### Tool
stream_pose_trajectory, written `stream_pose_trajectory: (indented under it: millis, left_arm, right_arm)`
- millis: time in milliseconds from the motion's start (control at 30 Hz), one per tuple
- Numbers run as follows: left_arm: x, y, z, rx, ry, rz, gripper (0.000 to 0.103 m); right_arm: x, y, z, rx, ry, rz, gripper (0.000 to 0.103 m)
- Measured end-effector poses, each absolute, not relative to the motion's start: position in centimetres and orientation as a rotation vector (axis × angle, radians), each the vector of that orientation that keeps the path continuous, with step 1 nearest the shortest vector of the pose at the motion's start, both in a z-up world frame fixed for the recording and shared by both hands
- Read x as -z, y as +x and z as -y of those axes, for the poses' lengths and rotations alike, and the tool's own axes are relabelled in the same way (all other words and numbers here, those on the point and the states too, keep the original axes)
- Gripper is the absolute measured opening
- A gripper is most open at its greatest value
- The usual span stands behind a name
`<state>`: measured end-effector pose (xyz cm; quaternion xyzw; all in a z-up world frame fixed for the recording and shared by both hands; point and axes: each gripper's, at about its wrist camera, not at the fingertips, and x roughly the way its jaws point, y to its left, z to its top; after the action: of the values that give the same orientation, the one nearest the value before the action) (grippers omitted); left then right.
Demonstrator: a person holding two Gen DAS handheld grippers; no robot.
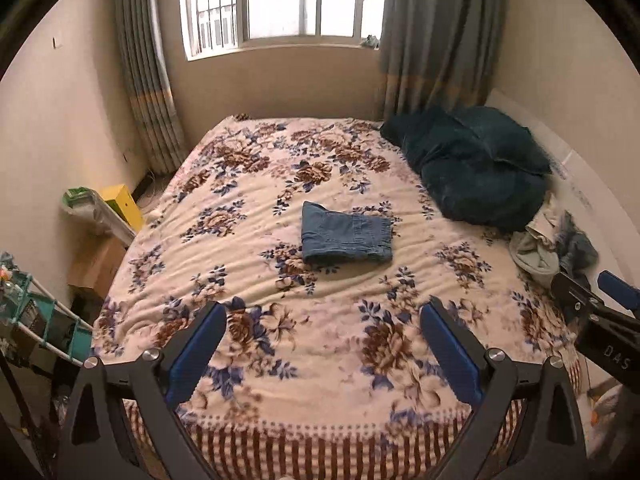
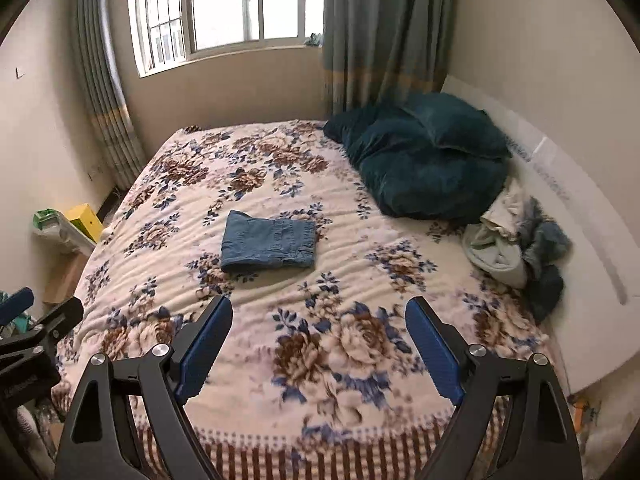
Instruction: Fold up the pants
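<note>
pants point(image 1: 346, 238): faded blue denim | blanket point(image 1: 280, 184): cream, brown-and-blue flowers, striped near edge | pillows point(image 1: 476, 168): dark teal | curtains point(image 1: 432, 28): grey-green, tan band

bed point(image 1: 248, 200) open all round folded pants point(image 1: 346, 239), dark pillows point(image 1: 476, 168) and clothes pile point(image 1: 554, 246) crowd right edge, wall behind

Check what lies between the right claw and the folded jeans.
Only bare floral blanket separates the right claw from the folded jeans; the right wrist view shows it.
</note>
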<state>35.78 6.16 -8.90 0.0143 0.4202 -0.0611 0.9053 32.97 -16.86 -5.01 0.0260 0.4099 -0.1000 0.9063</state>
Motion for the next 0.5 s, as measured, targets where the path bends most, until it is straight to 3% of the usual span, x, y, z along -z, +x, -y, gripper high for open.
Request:
stream_pose_trajectory:
  millis: [500]
  left_arm:
    - [0.0, 21.3, -7.2, 0.056, 0.04, -0.763, 0.1]
  right_arm:
    - [-8.1, 12.1, 15.1, 0.145, 0.062, -0.705, 0.096]
